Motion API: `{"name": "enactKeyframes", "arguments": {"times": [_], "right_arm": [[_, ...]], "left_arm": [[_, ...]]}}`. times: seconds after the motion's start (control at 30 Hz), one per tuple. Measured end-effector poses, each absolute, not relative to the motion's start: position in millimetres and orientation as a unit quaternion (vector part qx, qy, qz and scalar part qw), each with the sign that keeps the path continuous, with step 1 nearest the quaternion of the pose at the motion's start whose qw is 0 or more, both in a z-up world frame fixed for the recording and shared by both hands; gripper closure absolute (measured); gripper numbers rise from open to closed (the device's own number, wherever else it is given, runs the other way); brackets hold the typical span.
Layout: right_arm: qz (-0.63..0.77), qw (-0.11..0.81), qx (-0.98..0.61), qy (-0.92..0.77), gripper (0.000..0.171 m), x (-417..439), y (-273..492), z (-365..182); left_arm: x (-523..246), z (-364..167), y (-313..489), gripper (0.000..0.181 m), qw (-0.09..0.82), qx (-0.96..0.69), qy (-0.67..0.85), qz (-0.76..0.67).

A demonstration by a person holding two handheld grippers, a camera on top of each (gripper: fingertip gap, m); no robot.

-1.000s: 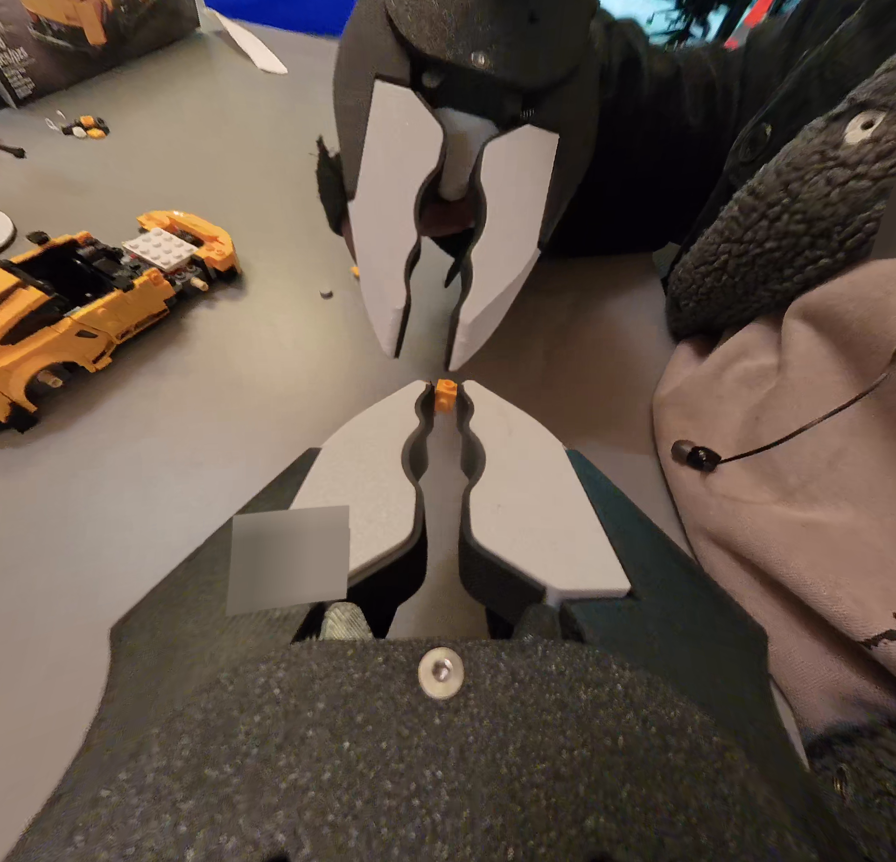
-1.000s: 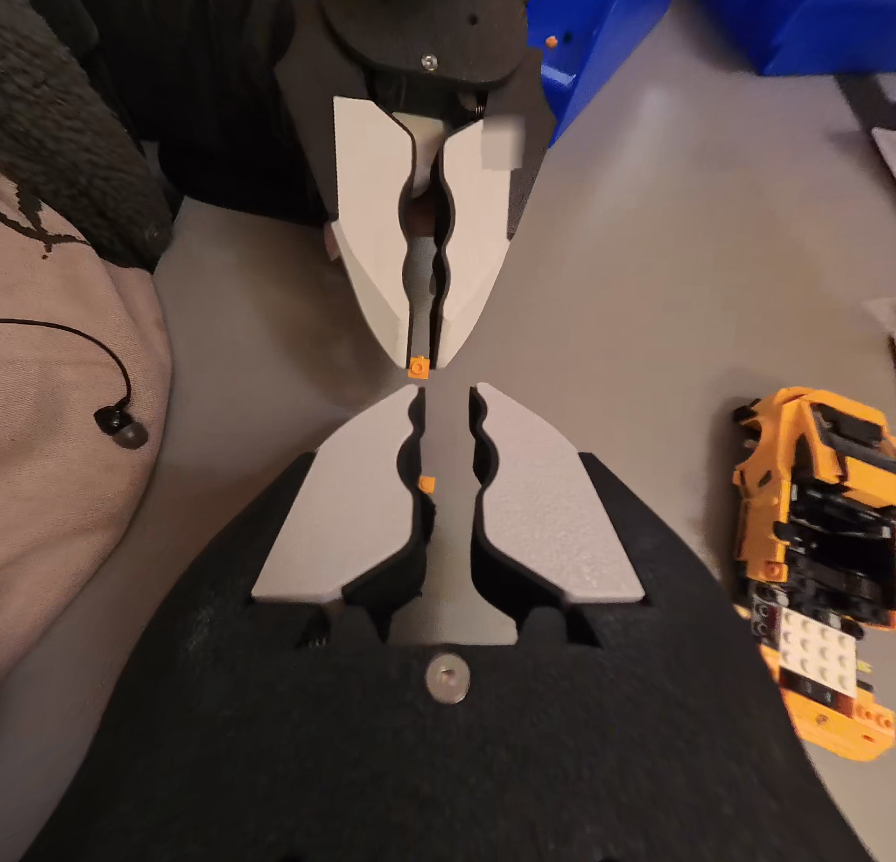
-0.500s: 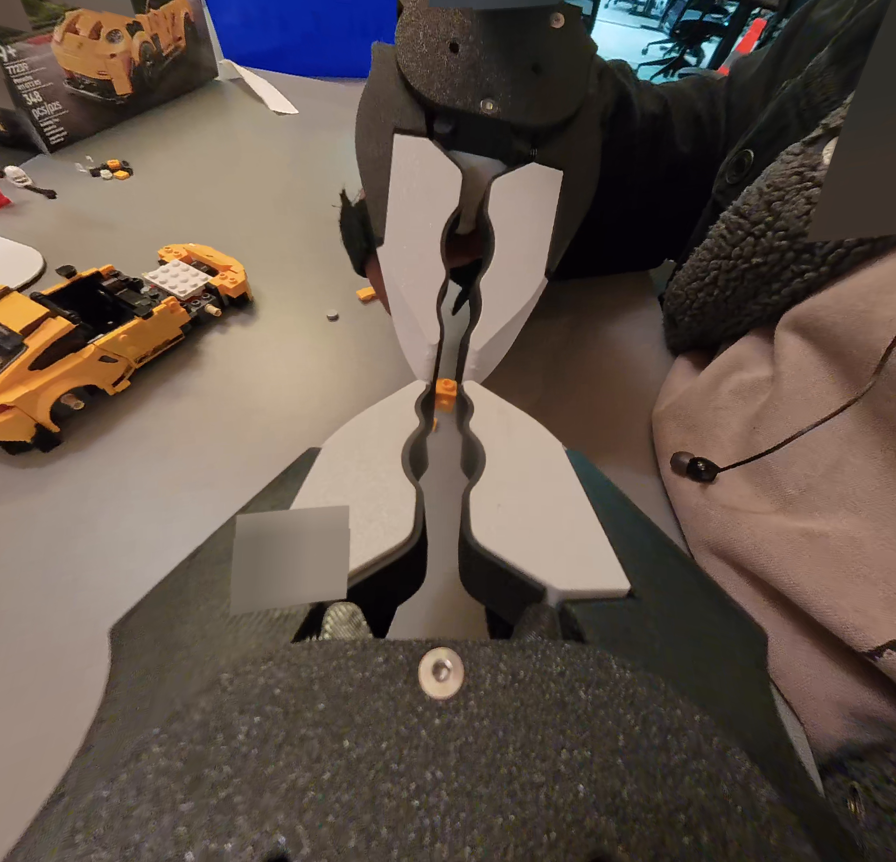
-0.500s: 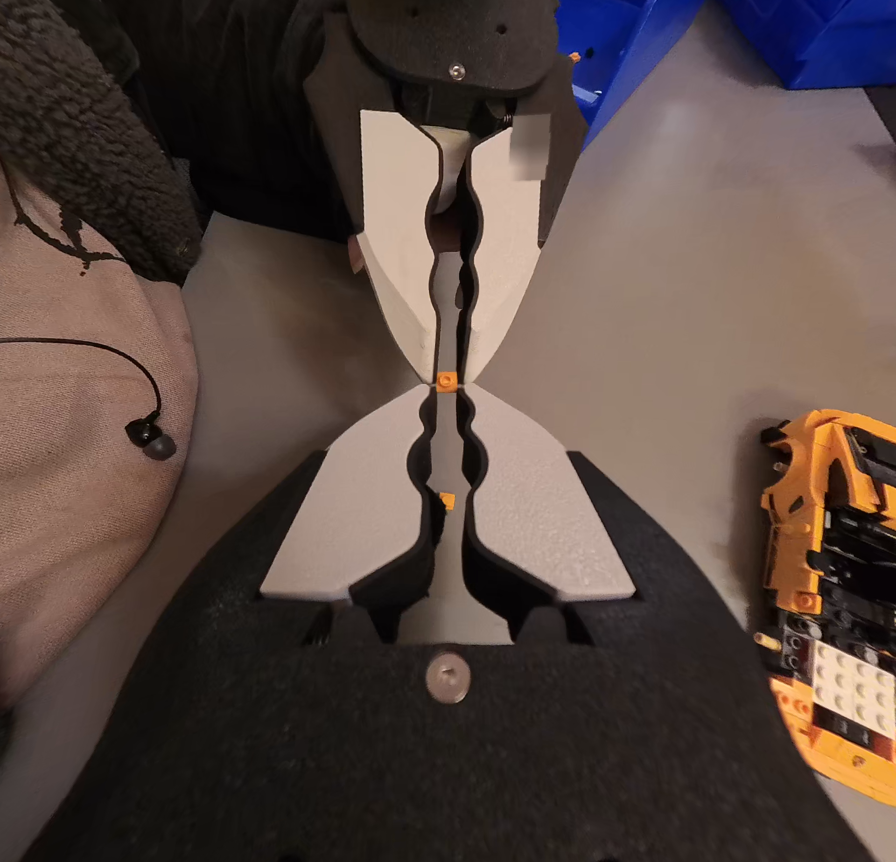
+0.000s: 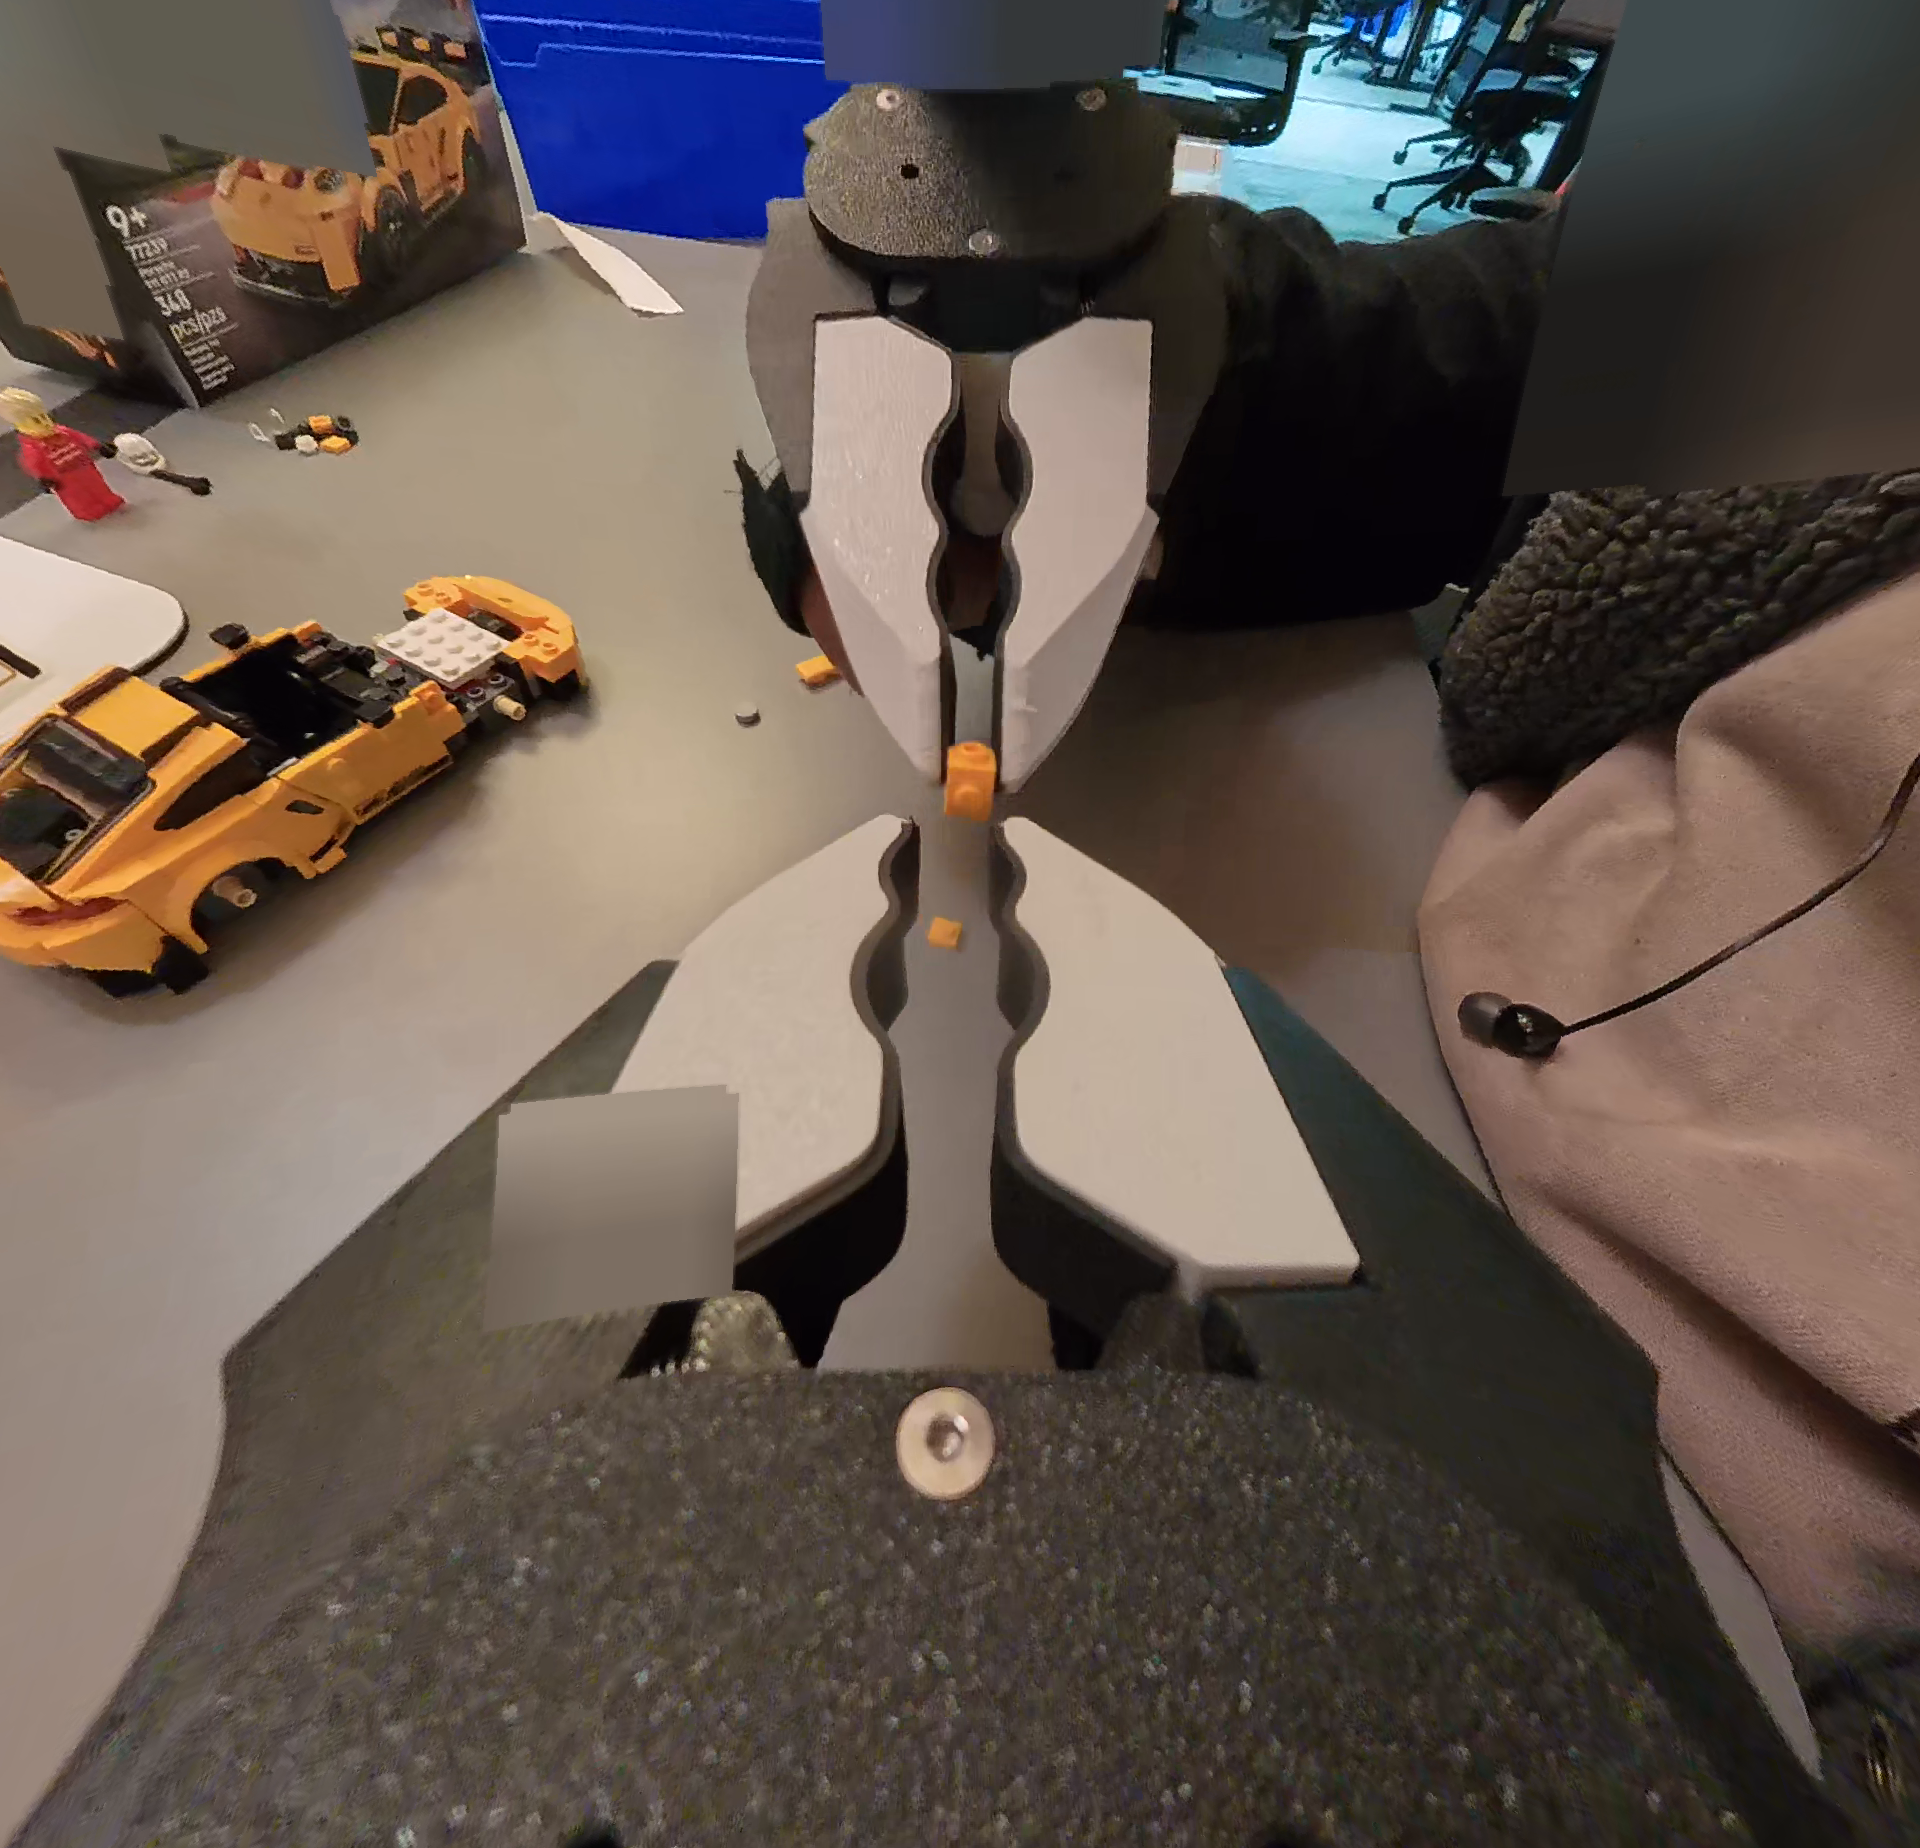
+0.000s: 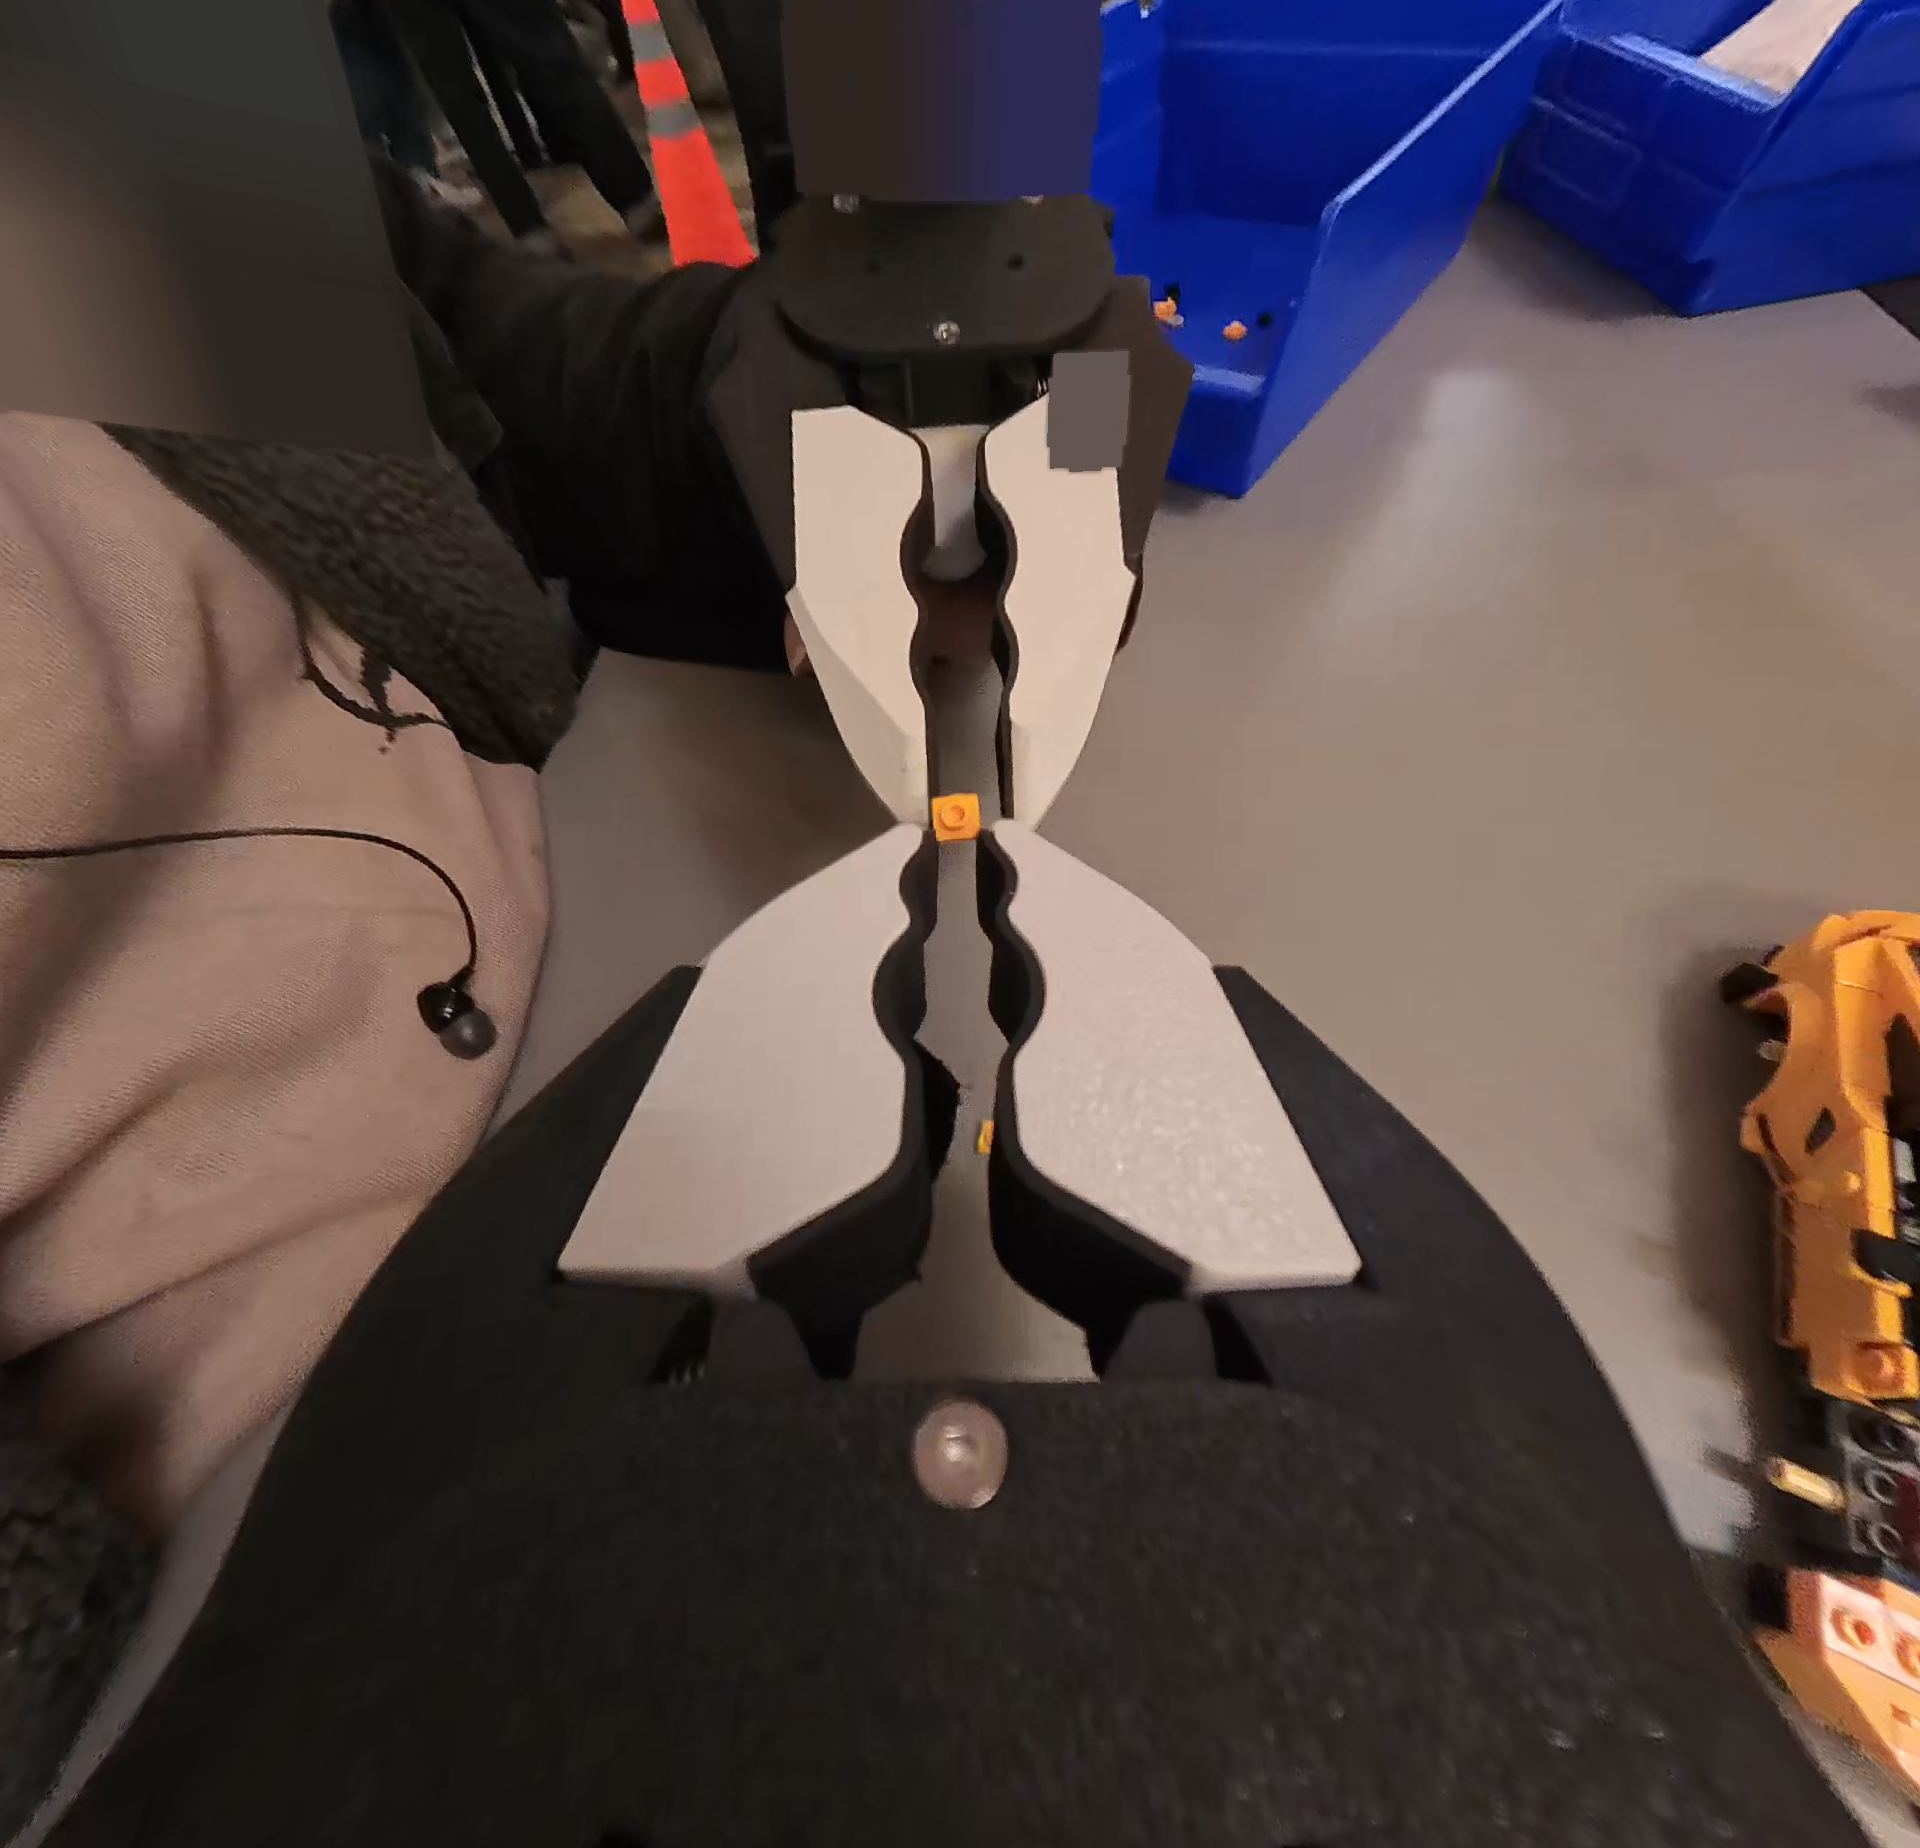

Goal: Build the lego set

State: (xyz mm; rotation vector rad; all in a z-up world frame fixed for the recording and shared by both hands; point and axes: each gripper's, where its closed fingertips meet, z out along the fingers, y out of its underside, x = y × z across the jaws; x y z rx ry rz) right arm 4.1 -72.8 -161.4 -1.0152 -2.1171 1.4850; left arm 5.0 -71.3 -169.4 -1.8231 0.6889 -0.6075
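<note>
The two tools meet tip to tip over the grey counter (image 5: 540,977), close in front of the person. The right gripper (image 6: 954,844) has its jaws pinched on a small orange brick (image 5: 968,782), which sticks out past its tips. The left gripper (image 5: 957,830) faces it with its jaws parted by a narrow gap and nothing between them, its tips just beside the brick; whether they touch it I cannot tell.

Seen from the left wrist, the orange car (image 5: 239,759) sits well apart at about nine o'clock from the meeting point. Its body looks largely built: nose, sides and rear wing are on. The cabin is open with no roof, a light grey plate (image 5: 442,645) is bare at the back, and bare axle pins show in the wheel arches where no wheels are fitted. I would put the build past halfway, with a fair bit to go.

Loose parts are still waiting. A tiny orange piece (image 5: 943,932) lies on the counter at six o'clock from the brick, another orange piece (image 5: 816,670) and a small grey round piece (image 5: 746,717) lie at about ten o'clock, and a little pile of pieces (image 5: 317,437) sits farther out near the box (image 5: 312,240). A red figure (image 5: 62,463) stands beside it, not in the car.

The held brick has yet to go onto the car.
</note>
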Motion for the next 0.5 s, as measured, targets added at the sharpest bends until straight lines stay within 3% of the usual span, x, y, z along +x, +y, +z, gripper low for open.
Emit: {"name": "enactKeyframes", "arguments": {"times": [0.5], "right_arm": [[0.525,0.168,-0.36,-0.753,0.164,4.9,-75.6,-164.8]], "left_arm": [[9.1,-167.7,-74.1,0.173,0.516,-0.762,0.295,-0.258]]}}
